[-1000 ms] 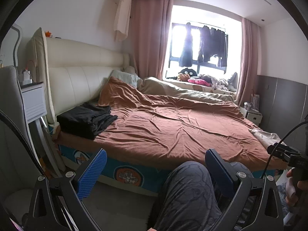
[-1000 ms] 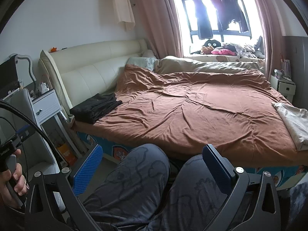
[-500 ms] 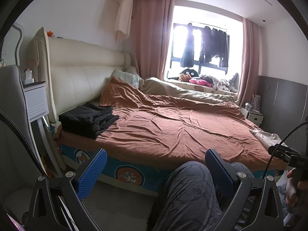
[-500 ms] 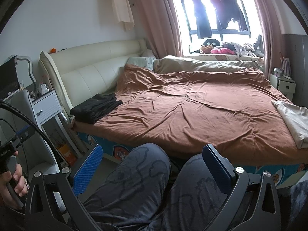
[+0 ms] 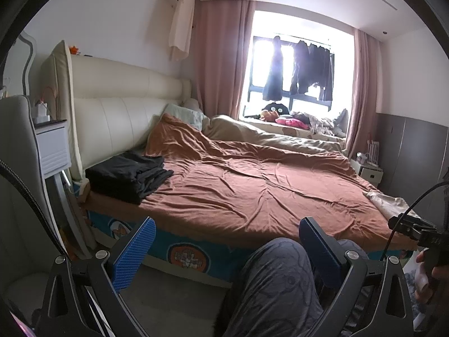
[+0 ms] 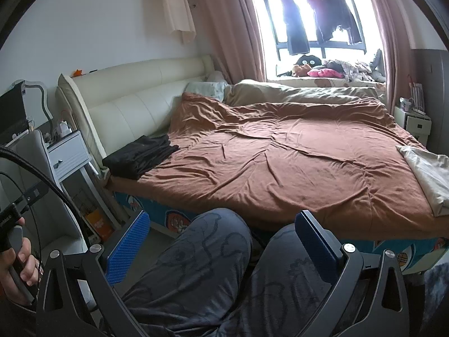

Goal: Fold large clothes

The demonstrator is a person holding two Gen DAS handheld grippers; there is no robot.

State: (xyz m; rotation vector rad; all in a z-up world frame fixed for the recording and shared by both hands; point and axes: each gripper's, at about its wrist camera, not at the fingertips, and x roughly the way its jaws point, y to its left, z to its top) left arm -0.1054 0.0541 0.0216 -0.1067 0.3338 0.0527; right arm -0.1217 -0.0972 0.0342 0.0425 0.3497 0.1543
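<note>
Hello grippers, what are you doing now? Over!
Left gripper jaws open, empty. Right gripper same. Black clothes lie folded on bed, untouched. Knees below both grippers.

No legible text, white lettering on the black handle [image 6: 6, 219] too blurred to read

Both wrist views low, facing shared bed [image 5: 252, 191] [image 6: 280, 163].

Daylight floods in from the window [image 5: 294, 73], blown out to white glare that silhouettes the hanging clothes [image 6: 320, 16], while the bed [image 5: 252, 185] is softly lit, the floor [image 5: 174, 303] dim, and both fisheye views bend strongly toward black, vignetted corners, sharp throughout.
</note>
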